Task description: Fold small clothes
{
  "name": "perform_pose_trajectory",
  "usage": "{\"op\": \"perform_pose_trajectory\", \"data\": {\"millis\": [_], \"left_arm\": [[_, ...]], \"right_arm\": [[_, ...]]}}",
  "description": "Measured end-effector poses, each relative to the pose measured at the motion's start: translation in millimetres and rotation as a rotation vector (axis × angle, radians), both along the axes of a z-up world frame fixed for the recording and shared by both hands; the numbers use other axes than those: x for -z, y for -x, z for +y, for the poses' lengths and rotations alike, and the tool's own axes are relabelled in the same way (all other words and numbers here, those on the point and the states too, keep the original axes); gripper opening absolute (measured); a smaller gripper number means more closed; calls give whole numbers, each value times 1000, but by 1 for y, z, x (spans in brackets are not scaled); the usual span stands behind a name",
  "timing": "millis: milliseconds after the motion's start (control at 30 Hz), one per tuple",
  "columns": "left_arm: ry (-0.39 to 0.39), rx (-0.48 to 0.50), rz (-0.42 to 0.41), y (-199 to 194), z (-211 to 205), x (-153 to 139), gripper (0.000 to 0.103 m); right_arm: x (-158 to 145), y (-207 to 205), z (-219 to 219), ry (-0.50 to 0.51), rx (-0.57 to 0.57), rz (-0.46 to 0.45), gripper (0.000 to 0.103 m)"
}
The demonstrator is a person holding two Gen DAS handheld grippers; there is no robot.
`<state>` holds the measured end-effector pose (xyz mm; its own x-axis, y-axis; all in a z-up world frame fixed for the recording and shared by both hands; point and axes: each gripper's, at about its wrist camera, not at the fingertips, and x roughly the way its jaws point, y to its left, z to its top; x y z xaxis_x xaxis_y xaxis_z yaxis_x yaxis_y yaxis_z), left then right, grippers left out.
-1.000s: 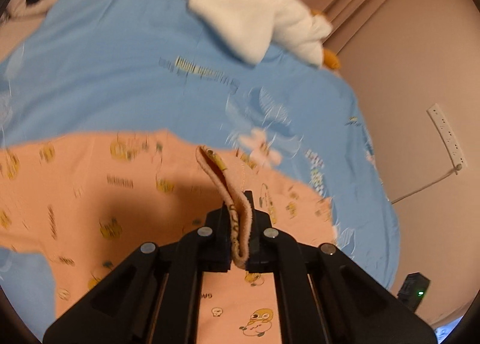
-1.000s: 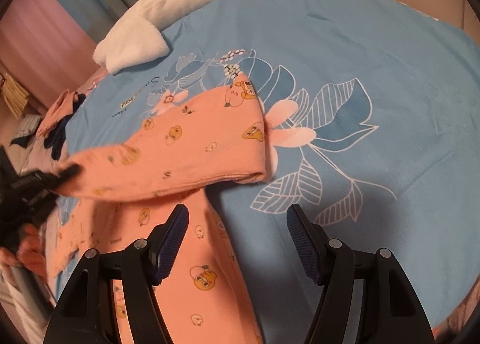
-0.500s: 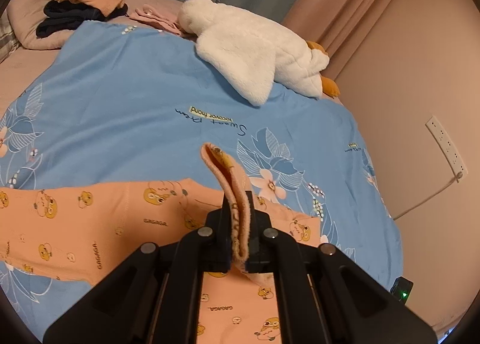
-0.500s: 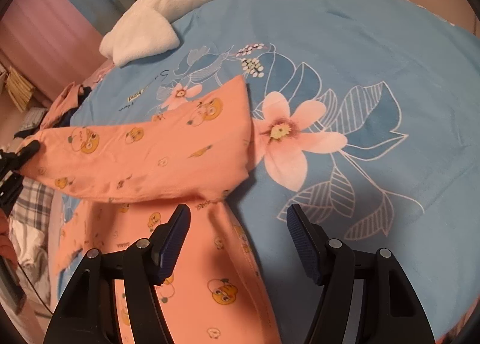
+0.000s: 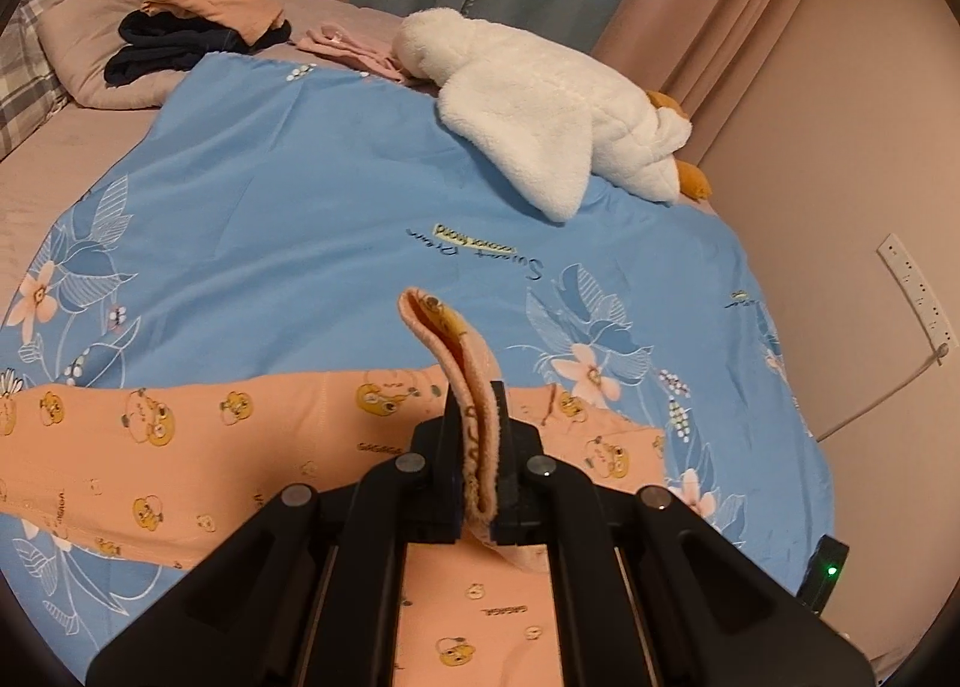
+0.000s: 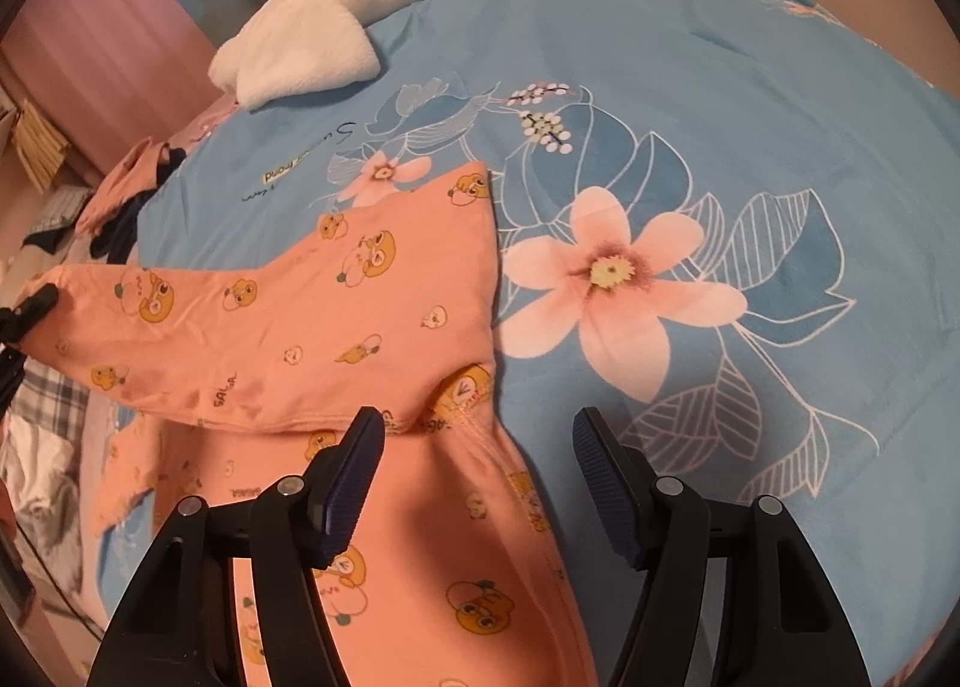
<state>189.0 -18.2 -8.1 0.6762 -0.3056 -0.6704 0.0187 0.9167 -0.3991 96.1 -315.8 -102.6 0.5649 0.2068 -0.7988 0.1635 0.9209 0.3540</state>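
Observation:
A peach garment [image 6: 360,297] printed with yellow ducks lies on the blue flowered sheet [image 6: 720,117]. One long part of it is folded across the rest and stretched out to the left. My left gripper [image 5: 474,417] is shut on that part's end, and the cuff [image 5: 444,327] sticks up out of the jaws. In the right wrist view the left gripper [image 6: 30,309] shows at the far left edge, holding that end off the bed. My right gripper [image 6: 480,429] hovers over the garment's lower seam. Its jaws are closing, with cloth below the gap and neither pad pressing on it.
A white plush goose [image 5: 540,105] lies at the sheet's far end. Folded peach and dark clothes [image 5: 198,21] sit on a pillow at the far left. A wall with a power strip [image 5: 915,291] borders the bed on the right.
My left gripper has drawn the folded part away and slightly up, stretching it flat and straight. In its view more blue sheet now shows. The right gripper has edged forward and its jaws stand a little narrower.

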Motion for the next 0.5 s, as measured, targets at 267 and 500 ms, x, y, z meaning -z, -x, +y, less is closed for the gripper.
{"op": "perform_pose_trajectory", "data": {"millis": [267,500], "left_arm": [[-25,-8,39,3,10,14,4],[-39,-20,54,6,16,18,4]], "right_arm": [[-2,-10,14,39,-34,-2,33],[6,-23,26,78,-52,47,33]]}}
